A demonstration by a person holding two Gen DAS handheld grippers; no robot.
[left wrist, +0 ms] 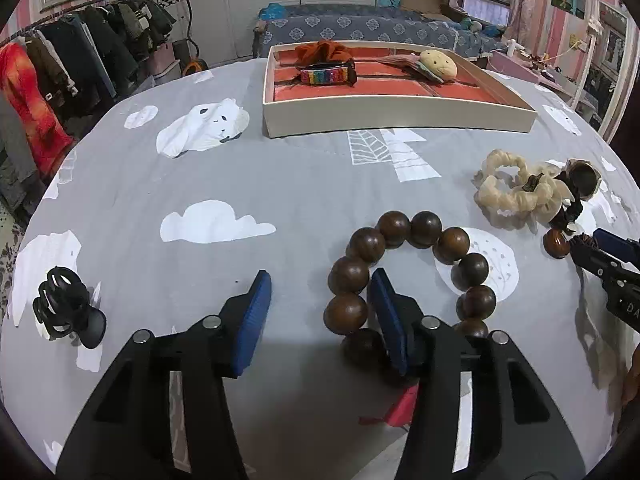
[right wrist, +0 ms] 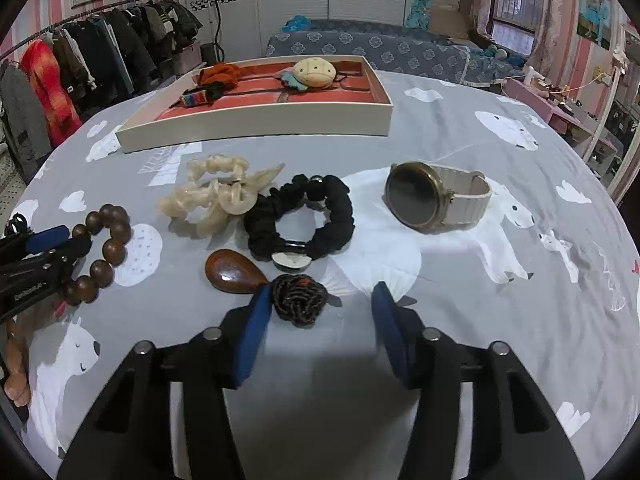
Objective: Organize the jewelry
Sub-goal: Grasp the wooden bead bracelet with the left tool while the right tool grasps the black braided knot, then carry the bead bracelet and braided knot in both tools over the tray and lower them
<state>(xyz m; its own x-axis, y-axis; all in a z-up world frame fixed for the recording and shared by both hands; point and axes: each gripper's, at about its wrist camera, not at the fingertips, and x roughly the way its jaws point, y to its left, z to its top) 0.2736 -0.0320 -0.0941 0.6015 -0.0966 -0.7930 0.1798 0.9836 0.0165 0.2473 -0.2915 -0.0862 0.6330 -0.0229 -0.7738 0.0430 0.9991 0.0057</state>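
Down in the lower half of the left wrist view, the left hand-held gripper (left wrist: 320,300) stands with its jaws apart over the grey printed bedsheet (left wrist: 280,184). Its right blue pad sits inside the ring of the brown wooden bead bracelet (left wrist: 412,276), while the left pad is outside the ring on bare cloth, so the near side of the bracelet lies between the jaws; whether either pad presses on a bead I cannot tell. A black claw clip (left wrist: 68,308) lies at the lower left of that frame, well apart.

In the right wrist view the right hand-held gripper (right wrist: 316,312) also has its jaws apart. A dark braided knot (right wrist: 300,298) lies just beside its left pad, with a wide gap to the right pad, so nothing is clamped. A brown teardrop pendant (right wrist: 232,270) lies just left of the knot. Above them, at mid-frame, are a black scrunchie (right wrist: 300,216), a cream scrunchie (right wrist: 212,196) to its left, and a watch with a pale strap (right wrist: 436,196) to the right.

At the upper middle of both views sits the cream tray with red lining (right wrist: 256,124), holding an orange scrunchie (right wrist: 218,72), a rainbow band (left wrist: 324,76) and a burger-shaped plush (right wrist: 314,72).
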